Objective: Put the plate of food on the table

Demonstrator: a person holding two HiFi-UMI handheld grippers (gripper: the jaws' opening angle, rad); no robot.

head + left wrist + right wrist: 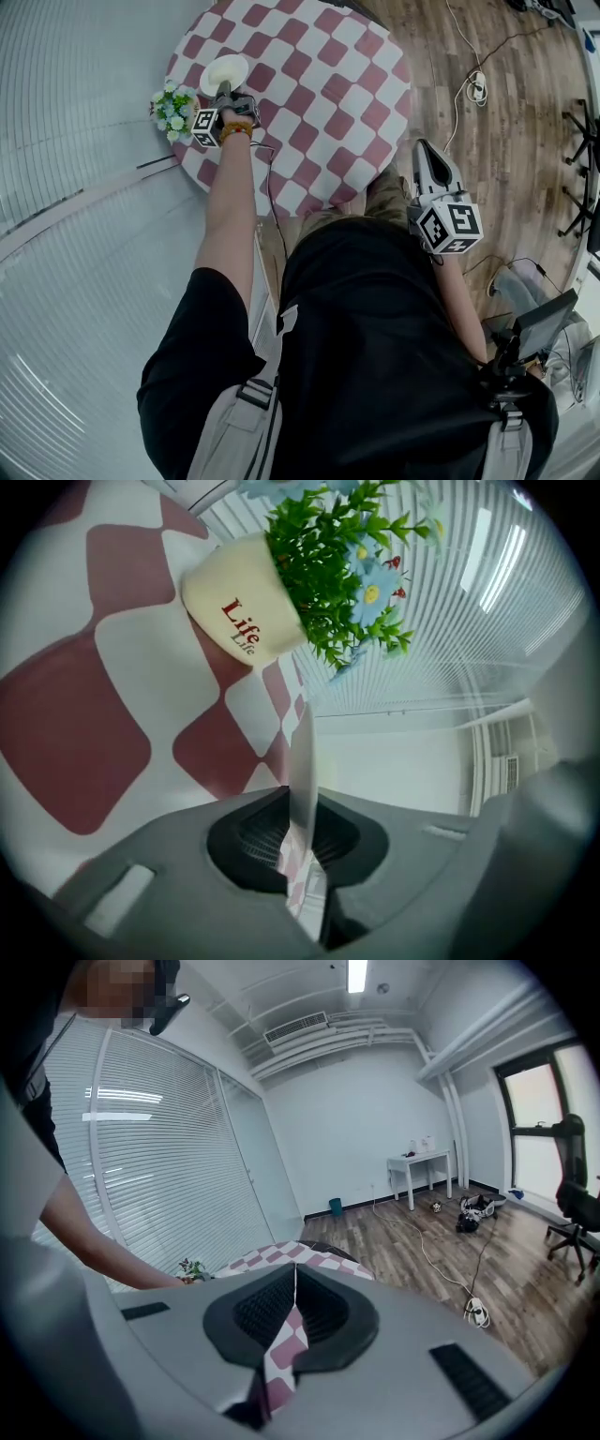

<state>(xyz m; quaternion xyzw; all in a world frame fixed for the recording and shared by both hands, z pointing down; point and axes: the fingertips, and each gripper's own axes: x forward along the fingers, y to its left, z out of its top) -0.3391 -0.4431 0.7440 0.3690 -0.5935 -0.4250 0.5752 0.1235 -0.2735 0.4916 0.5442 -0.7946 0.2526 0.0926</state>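
The left gripper (225,95) clamps the near rim of a white plate (225,72) over the far left part of the round table (323,117), which is covered by a red-and-white checked cloth (281,150). In the left gripper view the plate (303,757) stands edge-on, pinched between the two dark pads, with a flower pot (246,619) just beside it. Whether the plate touches the cloth cannot be told. The right gripper (424,150) hangs near the table's front edge, jaws pressed together on nothing.
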